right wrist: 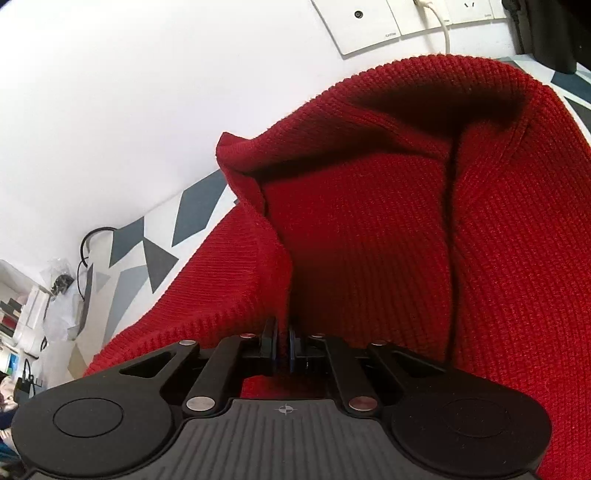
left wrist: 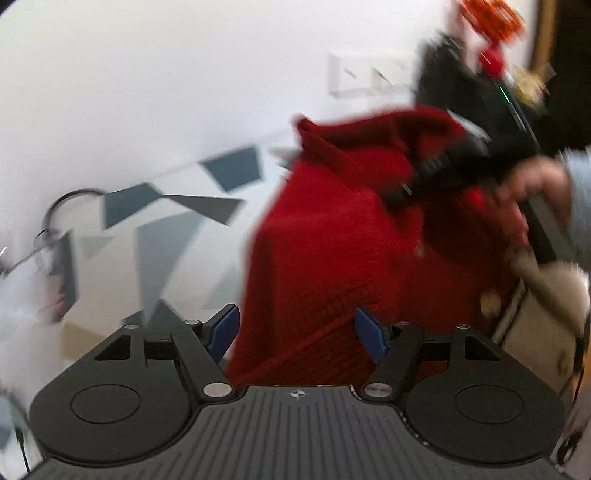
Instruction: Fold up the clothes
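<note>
Right hand-held gripper point(right wrist: 282, 347), bottom centre of its own view: jaws pinched tight on a fold of the red sweater point(right wrist: 388, 240), knit bunched between the pads. From the grip the sweater rises and drapes across the centre and right of the frame, a rolled edge at centre left, a deep shadowed hollow toward the top.

Left hand-held gripper point(left wrist: 295, 334), bottom centre of its view: jaws spread wide, blue pads point(left wrist: 371, 334) either side of the sweater's ribbed lower part, nothing gripped. View is blurred. The right hand-held gripper shows at upper right there, buried in the cloth, with the person's hand point(left wrist: 532, 192) on its handle at the right edge.

The sweater hangs lifted, its lower part trailing toward the tabletop point(right wrist: 129, 258) with its grey-and-white geometric pattern, lower left. White wall behind; wall sockets point(right wrist: 365, 22) along the top; clutter and cables at the far left edge.

Judgement: the step is getting a second grip so the sweater can be spread flat.
- Aim the left pads at a hem or corner, not mid-panel.
- Take a single edge; bunched layers will twist the fold.
- Keep the right pinch firm; the knit looks heavy and stretchy.
</note>
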`<state>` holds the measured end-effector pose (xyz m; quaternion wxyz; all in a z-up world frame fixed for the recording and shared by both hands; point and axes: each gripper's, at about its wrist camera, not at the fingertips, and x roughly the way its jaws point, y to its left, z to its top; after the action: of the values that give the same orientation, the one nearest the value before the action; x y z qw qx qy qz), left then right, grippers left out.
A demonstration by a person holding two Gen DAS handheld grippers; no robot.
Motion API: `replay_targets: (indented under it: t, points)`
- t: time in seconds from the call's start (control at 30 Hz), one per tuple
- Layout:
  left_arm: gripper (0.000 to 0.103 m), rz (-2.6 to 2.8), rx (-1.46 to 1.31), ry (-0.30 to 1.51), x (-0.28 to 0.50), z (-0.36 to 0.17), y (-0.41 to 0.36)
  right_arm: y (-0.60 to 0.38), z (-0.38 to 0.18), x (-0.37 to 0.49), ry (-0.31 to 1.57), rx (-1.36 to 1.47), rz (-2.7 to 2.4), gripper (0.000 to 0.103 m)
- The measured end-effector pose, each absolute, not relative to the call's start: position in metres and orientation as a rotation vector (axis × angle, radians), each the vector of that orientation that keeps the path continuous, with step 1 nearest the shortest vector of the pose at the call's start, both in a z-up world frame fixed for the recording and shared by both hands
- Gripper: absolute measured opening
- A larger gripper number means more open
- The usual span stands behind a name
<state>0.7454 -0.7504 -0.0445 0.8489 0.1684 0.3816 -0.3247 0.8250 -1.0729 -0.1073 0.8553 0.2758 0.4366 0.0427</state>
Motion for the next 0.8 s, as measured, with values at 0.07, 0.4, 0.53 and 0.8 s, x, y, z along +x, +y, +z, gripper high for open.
replay_targets:
  t: [0.07, 0.4, 0.53, 0.8]
  points:
    - [0.071, -0.723, 0.426, 0.8, 0.74, -0.049, -0.762, -1.075, -0.107, 0.826, 0.924, 0.602, 0.095, 0.011]
    - [0.04, -0.695, 0.448, 0.805, 0.723, -0.056, -0.76, -1.071, -0.087, 0.864, 0.921, 0.605, 0.146, 0.036]
    - [0.018, -0.622, 0.42, 0.792, 0.728, -0.05, -0.754, -1.077, -0.105, 0.887, 0.985, 0.647, 0.092, 0.035]
    - [0.015, -0.446, 0.293, 0.77, 0.743, -0.027, -0.723, -1.069, -0.108, 0.892, 1.026, 0.669, 0.224, 0.013]
